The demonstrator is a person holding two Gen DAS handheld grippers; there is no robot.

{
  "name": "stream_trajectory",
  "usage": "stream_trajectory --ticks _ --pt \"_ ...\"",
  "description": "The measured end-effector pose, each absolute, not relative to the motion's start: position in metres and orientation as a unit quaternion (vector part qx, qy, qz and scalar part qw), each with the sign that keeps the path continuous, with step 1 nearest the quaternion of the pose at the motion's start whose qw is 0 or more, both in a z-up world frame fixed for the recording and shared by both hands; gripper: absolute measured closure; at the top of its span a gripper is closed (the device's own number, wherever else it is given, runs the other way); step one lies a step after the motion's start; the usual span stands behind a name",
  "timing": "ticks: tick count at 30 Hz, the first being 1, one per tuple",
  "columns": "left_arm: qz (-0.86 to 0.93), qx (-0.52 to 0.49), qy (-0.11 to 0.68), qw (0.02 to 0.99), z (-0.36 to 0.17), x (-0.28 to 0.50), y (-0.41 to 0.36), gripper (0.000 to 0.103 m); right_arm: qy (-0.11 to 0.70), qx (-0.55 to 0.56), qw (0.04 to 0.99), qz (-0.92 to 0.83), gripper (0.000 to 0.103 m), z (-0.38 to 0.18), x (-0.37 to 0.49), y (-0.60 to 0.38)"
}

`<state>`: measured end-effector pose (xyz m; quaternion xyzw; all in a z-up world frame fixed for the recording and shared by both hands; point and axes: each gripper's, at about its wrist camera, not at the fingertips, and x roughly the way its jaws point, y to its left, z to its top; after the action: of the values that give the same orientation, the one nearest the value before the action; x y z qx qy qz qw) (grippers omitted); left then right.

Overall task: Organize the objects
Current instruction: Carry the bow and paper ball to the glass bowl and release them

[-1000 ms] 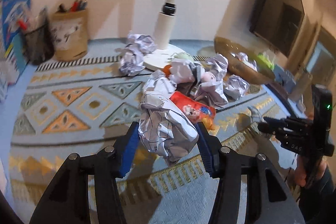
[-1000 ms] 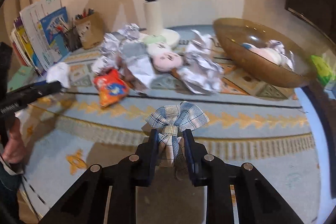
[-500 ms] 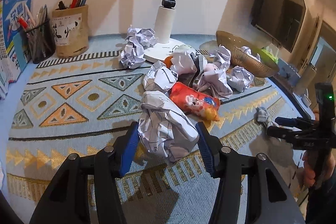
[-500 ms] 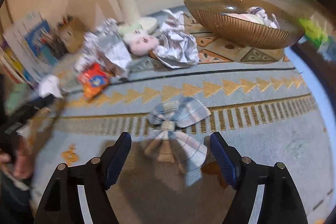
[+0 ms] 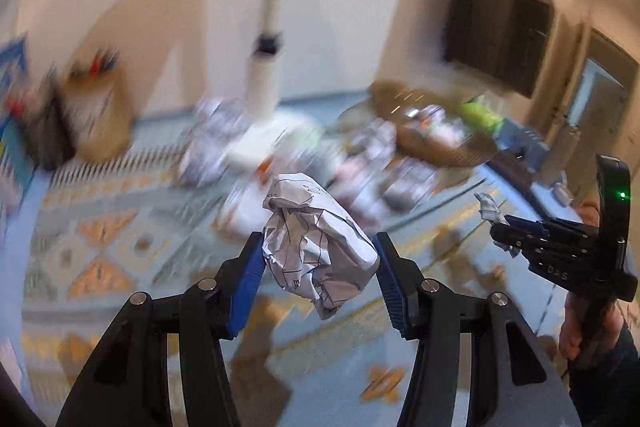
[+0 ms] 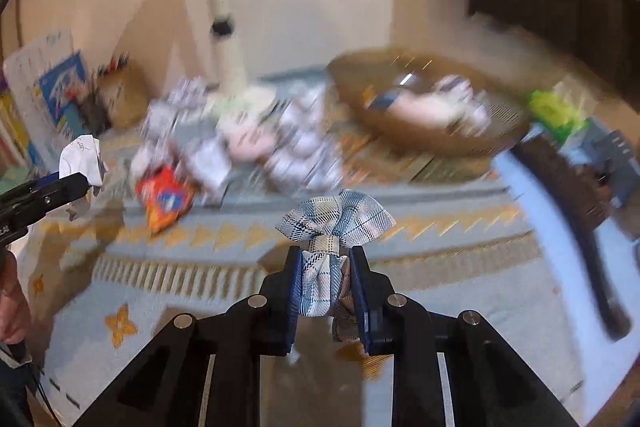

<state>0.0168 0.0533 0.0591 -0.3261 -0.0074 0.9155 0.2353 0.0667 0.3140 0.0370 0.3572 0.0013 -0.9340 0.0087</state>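
Both things are lifted off the patterned worktop (image 6: 460, 227) now, ready to go in the brown bowl (image 6: 424, 143) at upper right. The left gripper (image 5: 318, 267) jaws pinch a crinkly paper ball (image 5: 316, 243). The right gripper (image 6: 326, 293), spread a moment ago, pinches the soft checked bow (image 6: 336, 219).

wall (image 5: 340, 7): cream | rug (image 6: 440, 223): blue, patterned | dark screen (image 5: 504, 39): right
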Motion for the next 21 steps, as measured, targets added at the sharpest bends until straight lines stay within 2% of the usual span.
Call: stream_trajectory --ticks 7,13,16,18,19,20,21 --pt "0.915 -0.285 0.043 0.281 0.117 -0.042 0.149 0.052 -0.019 0.285 -0.064 -0.956 0.08 0.102 0.039 0.382" --pt "0.895 -0.323 0.031 0.306 0.119 -0.112 0.224 0.052 -0.077 0.275 -0.064 -0.956 0.08 0.122 -0.017 0.42" --pt "0.89 -0.323 0.036 0.32 0.115 -0.131 0.252 0.049 -0.079 0.281 -0.07 -0.954 0.08 0.119 -0.042 0.424" --pt "0.882 -0.321 0.026 0.344 0.113 -0.137 0.261 0.036 -0.073 0.287 -0.07 -0.953 0.066 0.111 -0.057 0.423" --pt "0.879 -0.326 0.024 0.347 0.111 -0.14 0.263 0.016 -0.072 0.296 -0.07 -0.95 0.043 0.107 -0.063 0.423" --pt "0.879 -0.334 0.021 0.34 0.108 -0.143 0.265 0.013 -0.076 0.301 -0.079 -0.947 0.038 0.102 -0.065 0.425" --pt "0.88 -0.336 0.019 0.334 0.107 -0.143 0.264 0.013 -0.082 0.303 -0.08 -0.946 0.038 0.098 -0.064 0.427"
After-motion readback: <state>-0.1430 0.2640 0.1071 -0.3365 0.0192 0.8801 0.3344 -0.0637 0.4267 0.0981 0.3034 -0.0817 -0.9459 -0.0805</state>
